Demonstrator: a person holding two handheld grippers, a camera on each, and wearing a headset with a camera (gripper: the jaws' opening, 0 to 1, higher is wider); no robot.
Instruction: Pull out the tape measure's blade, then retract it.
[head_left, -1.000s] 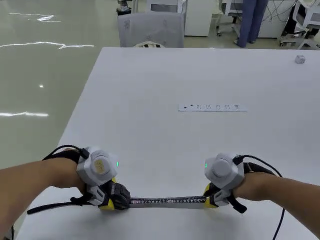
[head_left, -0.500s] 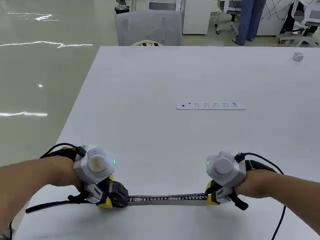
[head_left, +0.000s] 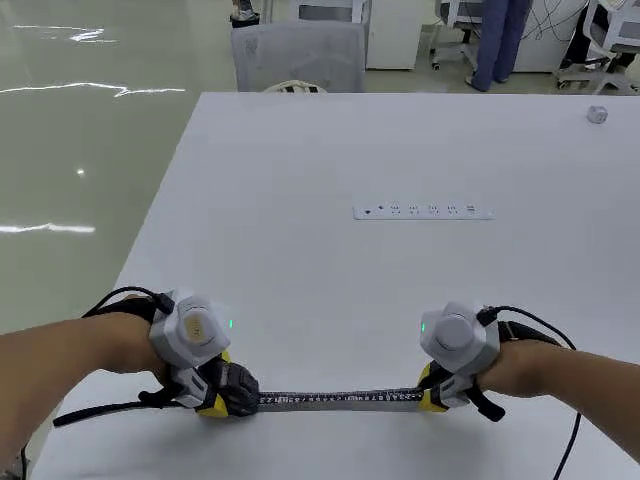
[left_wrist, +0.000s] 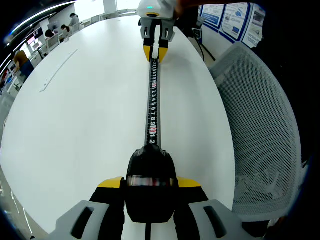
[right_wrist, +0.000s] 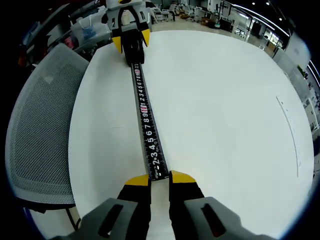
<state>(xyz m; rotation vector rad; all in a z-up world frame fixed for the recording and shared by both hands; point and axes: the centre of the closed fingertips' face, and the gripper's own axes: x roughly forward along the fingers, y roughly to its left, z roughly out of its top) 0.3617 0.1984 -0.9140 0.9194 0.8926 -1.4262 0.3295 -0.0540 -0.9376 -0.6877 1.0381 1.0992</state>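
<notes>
Half of the task looks done, in my judgement. Between the jaws of the left gripper (left_wrist: 150, 184) sits the black tape measure case (left_wrist: 150, 200), clamped firmly. From these jaws the blade (left_wrist: 153, 100) runs straight ahead, flat over the white table (left_wrist: 75, 110), to the right gripper (left_wrist: 156, 54), whose narrow jaws pinch the blade's end. The retraction is not yet done

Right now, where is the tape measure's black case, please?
In the head view, the black tape measure case lies at lower left near the white table's front edge, clamped in the left tool, its blade running to the right tool.
</notes>
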